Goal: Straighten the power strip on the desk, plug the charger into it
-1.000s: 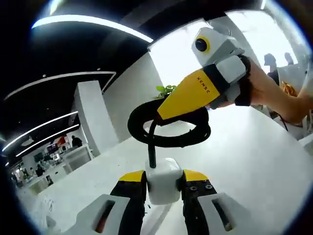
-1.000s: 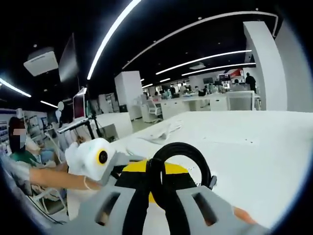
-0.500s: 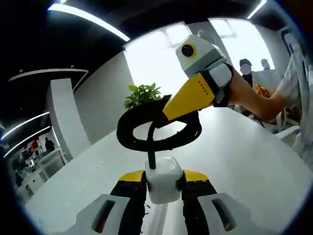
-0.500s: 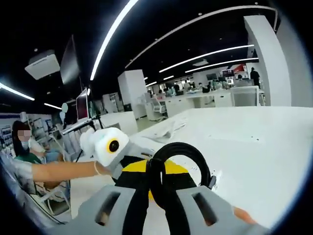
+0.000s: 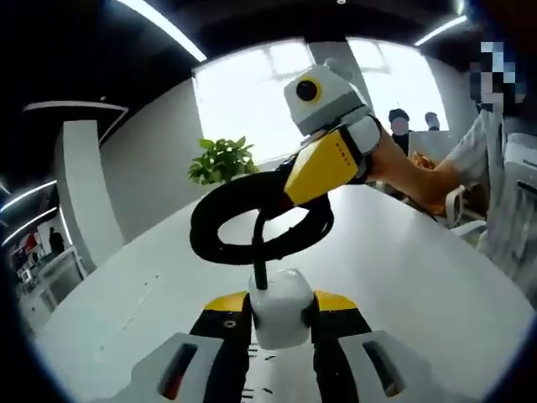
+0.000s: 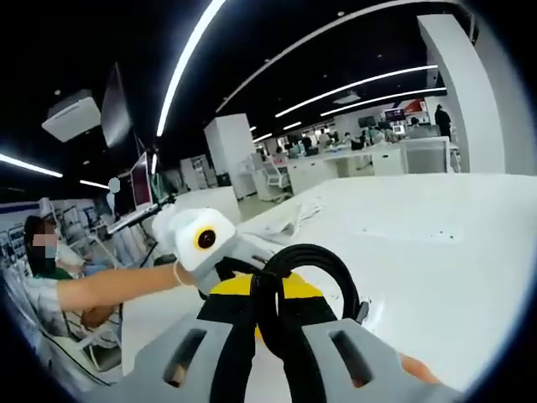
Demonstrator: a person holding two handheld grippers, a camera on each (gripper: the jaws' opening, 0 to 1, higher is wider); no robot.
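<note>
Charger (image 5: 281, 306) and coiled cable (image 5: 260, 220) held above desk (image 5: 403, 277).

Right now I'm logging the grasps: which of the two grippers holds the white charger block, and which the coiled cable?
The left gripper clamps the white charger block; the right gripper pinches the black coiled cable above it.

A white desk (image 6: 436, 243) bears crumpled white paper (image 6: 289, 222).

"XENSE" on right gripper (image 5: 295, 180)
</note>
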